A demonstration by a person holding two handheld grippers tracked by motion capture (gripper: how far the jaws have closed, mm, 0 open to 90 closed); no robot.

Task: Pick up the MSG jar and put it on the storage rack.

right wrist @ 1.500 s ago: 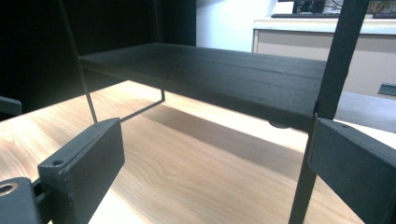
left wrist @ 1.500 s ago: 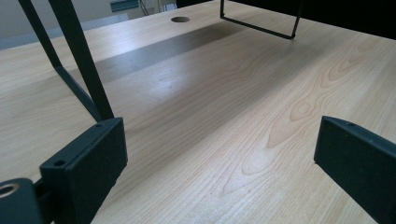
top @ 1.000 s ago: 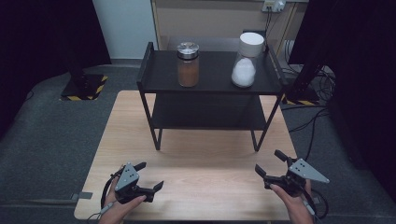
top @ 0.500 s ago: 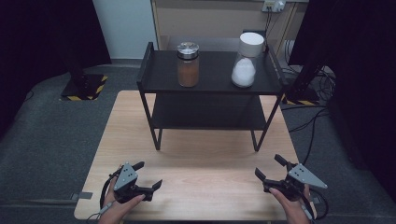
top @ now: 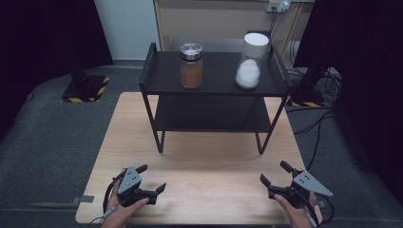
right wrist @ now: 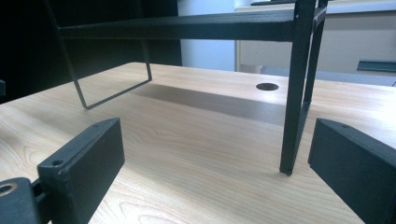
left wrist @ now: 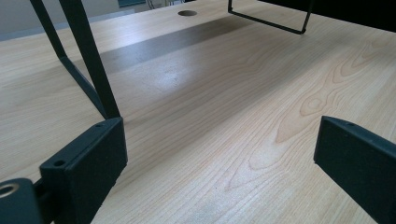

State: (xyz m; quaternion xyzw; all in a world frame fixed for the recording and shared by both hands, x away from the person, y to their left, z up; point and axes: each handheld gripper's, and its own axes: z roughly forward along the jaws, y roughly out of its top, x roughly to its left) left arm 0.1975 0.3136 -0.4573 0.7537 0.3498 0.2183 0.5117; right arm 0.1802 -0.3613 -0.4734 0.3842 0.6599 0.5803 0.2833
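Since the earlier frames our right gripper [top: 274, 174] has drifted slightly nearer and lower toward the table's near edge, while our left gripper [top: 151, 177] has barely shifted. Both claws are spread wide and hold nothing; they hover low over the wooden table [top: 209, 171], well apart from each other. The brown jar [top: 191, 66] and the white jar [top: 250, 61] stand upright on the top of the black shelf [top: 157, 80], far from us, untouched. We judge the reach comes next: we should lift above the shelf rim, keep the jaws wide, and approach a jar squarely at its middle
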